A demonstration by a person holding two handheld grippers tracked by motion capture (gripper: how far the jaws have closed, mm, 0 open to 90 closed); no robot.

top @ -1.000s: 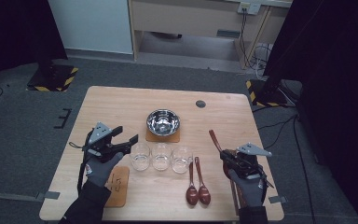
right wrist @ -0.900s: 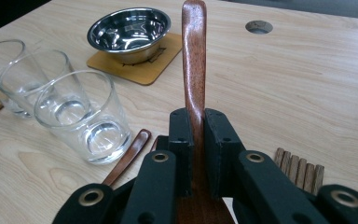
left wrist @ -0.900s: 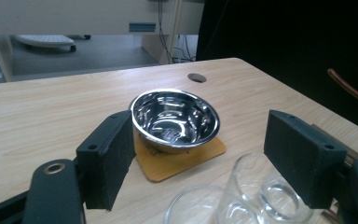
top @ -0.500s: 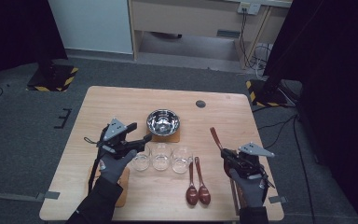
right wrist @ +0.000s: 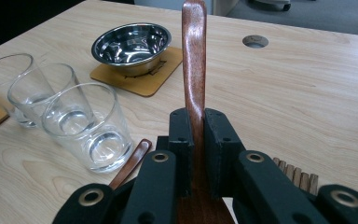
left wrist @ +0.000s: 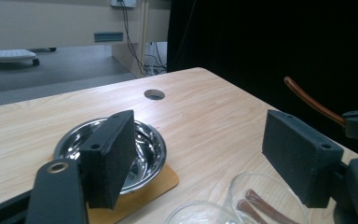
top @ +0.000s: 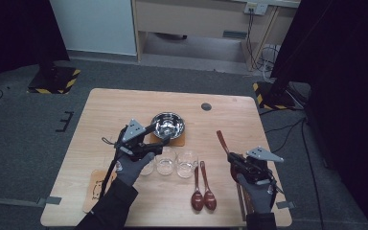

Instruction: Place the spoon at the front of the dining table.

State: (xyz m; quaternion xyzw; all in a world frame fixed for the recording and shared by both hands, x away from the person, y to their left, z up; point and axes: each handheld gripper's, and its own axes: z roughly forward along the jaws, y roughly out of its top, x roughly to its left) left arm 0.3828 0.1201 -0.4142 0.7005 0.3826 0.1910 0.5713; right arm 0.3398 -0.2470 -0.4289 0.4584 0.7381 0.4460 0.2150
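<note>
My left gripper hovers open over the leftmost glass and the near rim of the steel bowl, with nothing between its pads. In the left gripper view the jaws stand wide apart, the bowl behind the left pad and a glass rim below. My right gripper rests at the table's right front, shut on the handle of a dark wooden spoon that points away toward the far edge. The pads clamp the handle from both sides.
Three clear glasses stand in a row in front of the bowl, which sits on a square wooden coaster. Two wooden spoons lie near the front edge. A second coaster lies front left. Wooden stick ends lie beside my right gripper.
My left gripper has travelled right and slightly up, from the table's left side to above the glasses by the bowl. The right gripper has kept still with the spoon.
</note>
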